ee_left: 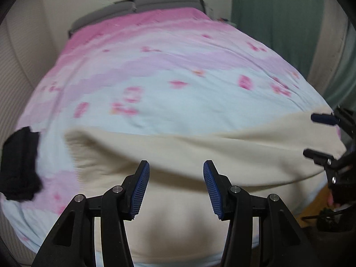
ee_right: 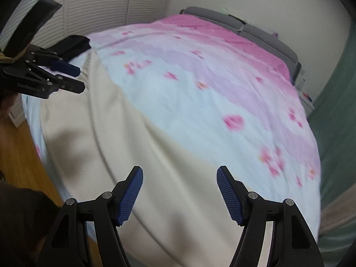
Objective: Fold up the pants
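Observation:
Cream pants (ee_left: pixel 182 155) lie spread across the near part of a bed with a pink and pale-blue floral cover (ee_left: pixel 178 71). In the left wrist view my left gripper (ee_left: pixel 175 178) is open and empty just above the pants. My right gripper (ee_left: pixel 311 135) shows at the right edge, open over the pants' right end. In the right wrist view my right gripper (ee_right: pixel 180 184) is open and empty above the pants (ee_right: pixel 133 146). My left gripper (ee_right: pixel 79 77) appears at the upper left, open over the pants' far end.
A black folded garment (ee_left: pixel 20 164) lies on the bed's left side; it also shows in the right wrist view (ee_right: pixel 73 44). A grey headboard (ee_left: pixel 142 6) is at the far end. Green curtain (ee_left: pixel 276 17) on the right, wooden floor (ee_right: pixel 20 151) beside the bed.

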`<act>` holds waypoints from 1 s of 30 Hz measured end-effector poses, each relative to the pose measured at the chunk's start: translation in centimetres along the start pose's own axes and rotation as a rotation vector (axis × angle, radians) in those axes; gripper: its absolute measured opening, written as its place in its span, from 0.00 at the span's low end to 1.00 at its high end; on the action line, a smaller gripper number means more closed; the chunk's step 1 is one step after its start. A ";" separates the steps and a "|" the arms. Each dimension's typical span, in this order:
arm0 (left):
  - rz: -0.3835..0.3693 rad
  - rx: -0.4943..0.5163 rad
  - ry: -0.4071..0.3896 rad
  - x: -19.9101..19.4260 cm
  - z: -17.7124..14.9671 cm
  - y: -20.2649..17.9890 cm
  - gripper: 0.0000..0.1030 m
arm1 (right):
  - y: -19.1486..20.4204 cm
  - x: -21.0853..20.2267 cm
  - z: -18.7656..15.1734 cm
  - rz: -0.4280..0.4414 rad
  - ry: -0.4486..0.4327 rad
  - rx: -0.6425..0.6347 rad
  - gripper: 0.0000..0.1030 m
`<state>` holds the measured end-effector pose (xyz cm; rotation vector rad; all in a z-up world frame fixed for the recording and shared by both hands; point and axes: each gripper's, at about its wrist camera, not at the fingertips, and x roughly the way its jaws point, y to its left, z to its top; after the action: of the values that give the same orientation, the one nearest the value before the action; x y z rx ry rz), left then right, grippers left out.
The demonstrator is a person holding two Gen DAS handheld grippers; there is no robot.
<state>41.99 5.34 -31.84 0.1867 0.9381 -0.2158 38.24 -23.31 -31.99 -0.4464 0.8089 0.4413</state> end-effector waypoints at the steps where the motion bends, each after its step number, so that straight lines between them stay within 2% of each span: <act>1: 0.011 -0.001 -0.009 -0.3 -0.3 2.9 0.48 | 2.1 0.9 1.7 0.007 -0.001 -0.001 0.67; 7: 0.057 -0.037 -0.036 -1.1 -0.5 14.8 0.48 | 12.4 6.1 11.3 0.070 -0.015 -0.060 0.67; 12: 0.090 -0.098 -0.064 -0.6 -0.8 20.7 0.48 | 18.1 12.2 18.7 0.139 -0.014 -0.141 0.66; 15: 0.101 -0.133 -0.075 -0.2 -0.8 23.1 0.48 | 20.1 15.8 21.5 0.143 0.004 -0.202 0.66; 18: 0.101 -0.173 -0.075 -0.1 -1.2 25.0 0.48 | 21.3 19.1 23.0 0.152 0.052 -0.232 0.51; 19: 0.098 -0.184 -0.075 -0.1 -1.4 25.4 0.48 | 21.7 20.0 23.2 0.158 0.076 -0.235 0.37; 20: 0.096 -0.191 -0.073 0.0 -1.4 25.7 0.48 | 21.6 20.5 23.2 0.163 0.089 -0.233 0.15; 23: 0.089 -0.218 -0.070 -0.5 -1.9 26.2 0.48 | 21.4 20.3 23.4 0.178 0.085 -0.195 0.08; 27: 0.082 -0.248 -0.075 -2.2 -2.5 26.4 0.48 | 22.9 16.7 22.6 0.213 0.035 -0.219 0.07; 30: 0.077 -0.256 -0.078 -3.5 -3.1 26.4 0.48 | 25.1 13.5 21.7 0.273 0.018 -0.261 0.07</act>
<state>44.48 31.86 -29.09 -0.0216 0.8703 -0.0306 45.79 11.57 -34.34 -0.5843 0.8366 0.8030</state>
